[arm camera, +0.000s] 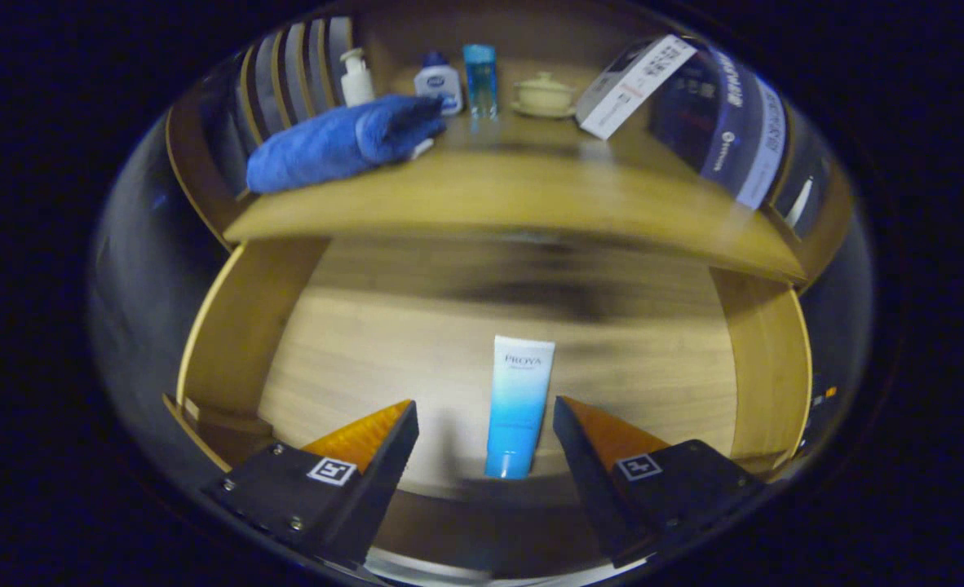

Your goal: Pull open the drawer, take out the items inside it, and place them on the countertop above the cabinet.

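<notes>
My claw (pixel 484 417), spread wide & gripping nothing, flanks a blue-white tube (pixel 519 405) on the open drawer (pixel 351 350) floor, blue towel (pixel 343 140), probably rolled, on countertop (pixel 523 200) above.

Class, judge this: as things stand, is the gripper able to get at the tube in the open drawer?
Probably yes: the gripper is open, the tube lies between its fingers, and nothing in the drawer blocks it.

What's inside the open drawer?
One blue-and-white tube lies on the drawer floor, between the open gripper fingers, untouched. The back of the drawer sits in shadow under the countertop, so anything there can't be seen.
</notes>
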